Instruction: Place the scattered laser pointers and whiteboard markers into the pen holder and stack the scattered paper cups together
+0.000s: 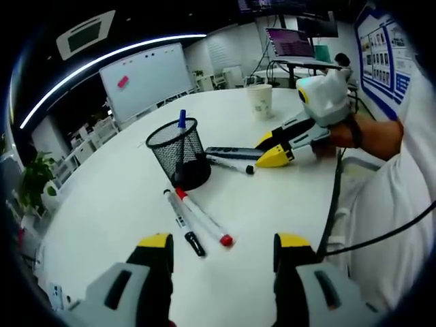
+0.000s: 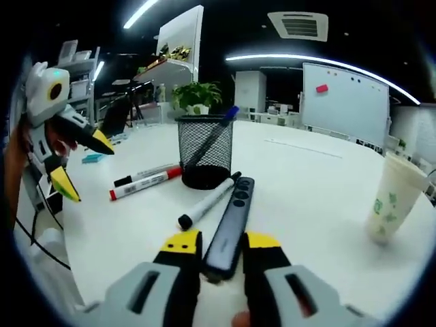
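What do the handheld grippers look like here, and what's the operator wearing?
The left gripper and the right gripper have grey bodies with slotted black jaws capped in yellow. Seen from the left gripper view, the right gripper has a white rounded housing. A black cable trails across the table. The person wears a white top and a dark wristband.

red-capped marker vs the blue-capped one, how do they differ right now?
The red-capped white whiteboard marker lies flat on the white table; the blue-capped marker stands tilted inside the black mesh pen holder. The red one shows its full length beside a black-capped marker; the blue one shows mostly its cap above the rim. So one is stowed, one is not. Neither is held by a gripper.
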Tool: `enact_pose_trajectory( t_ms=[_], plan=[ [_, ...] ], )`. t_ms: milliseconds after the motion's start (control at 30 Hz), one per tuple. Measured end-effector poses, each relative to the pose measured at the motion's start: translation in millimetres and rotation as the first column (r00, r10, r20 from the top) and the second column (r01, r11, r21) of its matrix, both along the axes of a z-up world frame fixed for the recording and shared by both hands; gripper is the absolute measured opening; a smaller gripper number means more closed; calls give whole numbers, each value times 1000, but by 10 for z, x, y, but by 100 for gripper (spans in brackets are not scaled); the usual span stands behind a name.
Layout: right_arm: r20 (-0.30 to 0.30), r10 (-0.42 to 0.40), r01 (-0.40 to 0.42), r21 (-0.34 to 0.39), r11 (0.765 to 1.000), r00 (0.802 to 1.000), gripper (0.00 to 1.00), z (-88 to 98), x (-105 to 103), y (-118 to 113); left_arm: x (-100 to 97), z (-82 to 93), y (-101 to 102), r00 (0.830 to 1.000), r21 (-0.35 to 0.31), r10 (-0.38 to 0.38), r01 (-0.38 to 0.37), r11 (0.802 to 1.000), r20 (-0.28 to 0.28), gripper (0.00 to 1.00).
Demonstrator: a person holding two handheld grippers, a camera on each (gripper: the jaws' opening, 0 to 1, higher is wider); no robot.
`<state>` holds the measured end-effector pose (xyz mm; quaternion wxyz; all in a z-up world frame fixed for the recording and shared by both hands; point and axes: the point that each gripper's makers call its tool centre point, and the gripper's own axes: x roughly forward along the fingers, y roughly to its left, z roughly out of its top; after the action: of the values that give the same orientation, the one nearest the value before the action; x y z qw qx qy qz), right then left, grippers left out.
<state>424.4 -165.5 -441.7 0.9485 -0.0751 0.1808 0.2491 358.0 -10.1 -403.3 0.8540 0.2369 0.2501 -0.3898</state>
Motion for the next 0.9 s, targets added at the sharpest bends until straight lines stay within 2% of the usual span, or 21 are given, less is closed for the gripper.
enact_pose_trajectory(
  t_ms=[900],
  plan=[
    [0, -9, 9, 1, 1000, 1000, 23, 4, 9, -12, -10, -15, 20, 1000, 8, 1, -1, 1000, -4, 60]
  ],
)
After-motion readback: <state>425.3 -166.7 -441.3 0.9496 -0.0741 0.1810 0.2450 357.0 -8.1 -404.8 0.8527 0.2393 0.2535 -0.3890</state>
